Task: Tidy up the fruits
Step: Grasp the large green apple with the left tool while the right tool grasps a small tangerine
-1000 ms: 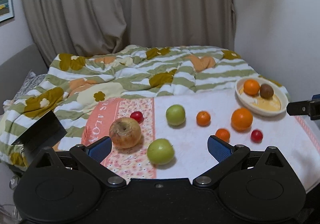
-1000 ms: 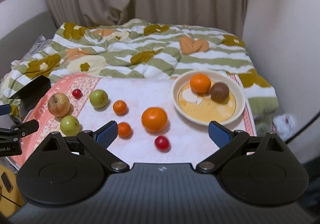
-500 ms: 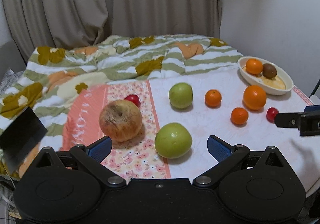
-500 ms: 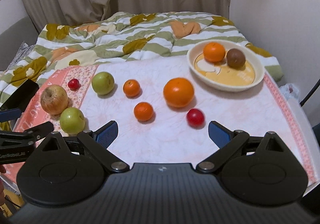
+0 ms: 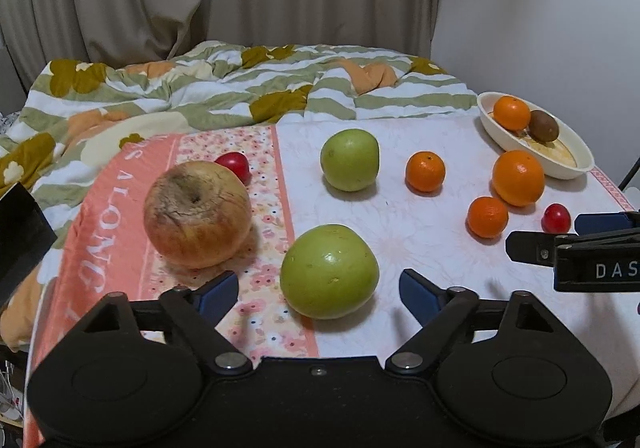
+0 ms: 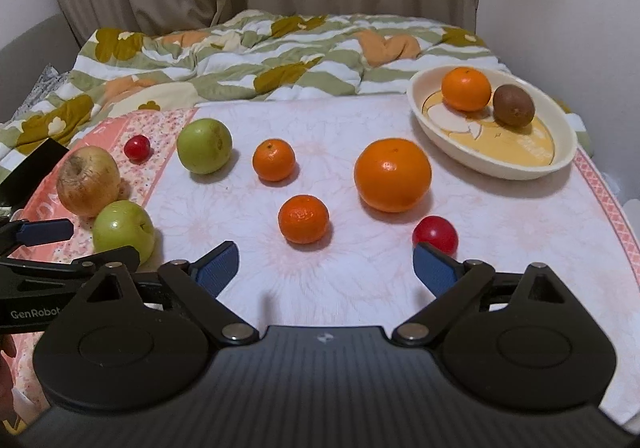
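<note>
From the left wrist view, the left gripper [image 5: 318, 290] fills the bottom of the frame with its jaws wide apart and nothing between the blue pads. A green apple [image 5: 329, 271] sits just ahead of them at centre, on the edge of the floral cloth [image 5: 420, 244] that covers the tabletop. Left of it lies a wrinkled brownish apple [image 5: 197, 214], with a small red fruit [image 5: 234, 166] partly hidden behind it. A second green apple [image 5: 349, 160] lies further back at centre. At the upper right a cream bowl [image 5: 560, 164] appears narrow and edge-on, holding an orange and a brown kiwi. The right gripper [image 5: 576, 244] reaches in from the right edge, seen side-on.

The right wrist view shows the bowl [image 6: 496, 164] from above at upper right, exposing its yellow pattern, with the orange [image 6: 466, 88] and kiwi [image 6: 513, 105] touching. The right gripper [image 6: 326, 272] has its jaws apart and empty. A small orange [image 6: 303, 218] lies just ahead of them, a large orange [image 6: 393, 175] beyond, and a red fruit [image 6: 435, 233] just beside the right pad. Here the far red fruit [image 6: 137, 147] shows in full. The left gripper [image 6: 60, 244] enters at lower left, around the near green apple [image 6: 123, 226].
</note>
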A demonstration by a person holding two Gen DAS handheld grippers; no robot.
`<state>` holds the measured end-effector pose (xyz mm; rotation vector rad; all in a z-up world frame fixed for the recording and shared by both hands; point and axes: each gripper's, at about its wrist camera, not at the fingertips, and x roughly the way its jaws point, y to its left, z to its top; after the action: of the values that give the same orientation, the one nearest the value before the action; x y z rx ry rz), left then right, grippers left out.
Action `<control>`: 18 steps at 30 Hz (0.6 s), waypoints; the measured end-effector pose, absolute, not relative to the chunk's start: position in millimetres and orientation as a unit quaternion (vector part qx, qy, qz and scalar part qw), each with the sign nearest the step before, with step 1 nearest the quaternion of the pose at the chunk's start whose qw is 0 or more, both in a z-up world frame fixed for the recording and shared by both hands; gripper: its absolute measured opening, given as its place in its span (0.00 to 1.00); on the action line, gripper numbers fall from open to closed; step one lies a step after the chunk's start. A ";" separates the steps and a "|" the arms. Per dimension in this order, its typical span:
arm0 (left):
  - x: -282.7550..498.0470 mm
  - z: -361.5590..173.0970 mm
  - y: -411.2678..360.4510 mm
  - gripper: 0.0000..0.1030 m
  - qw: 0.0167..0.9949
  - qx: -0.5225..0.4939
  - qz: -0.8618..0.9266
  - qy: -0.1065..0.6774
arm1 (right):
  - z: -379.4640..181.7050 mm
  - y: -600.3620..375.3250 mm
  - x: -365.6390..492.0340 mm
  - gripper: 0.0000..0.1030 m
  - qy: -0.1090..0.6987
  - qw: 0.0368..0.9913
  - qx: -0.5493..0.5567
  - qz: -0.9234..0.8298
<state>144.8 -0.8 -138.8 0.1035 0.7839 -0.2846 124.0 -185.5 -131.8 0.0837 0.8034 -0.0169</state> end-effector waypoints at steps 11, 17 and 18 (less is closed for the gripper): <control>158.3 -145.8 -3.4 0.60 0.905 0.025 -0.146 0.398 | -144.1 -180.7 145.0 1.00 0.408 0.913 0.021 0.004; 154.0 -145.2 -2.7 0.60 0.904 0.021 -0.143 0.403 | -151.6 -177.1 157.2 0.87 0.420 0.908 0.013 0.013; 152.7 -144.9 -1.7 0.60 0.904 0.019 -0.142 0.404 | -152.6 -177.6 158.3 0.87 0.420 0.907 0.013 0.015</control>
<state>152.7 -1.7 -144.9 0.0390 0.8348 -0.2930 158.3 -177.6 -152.6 0.0260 0.8674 0.0310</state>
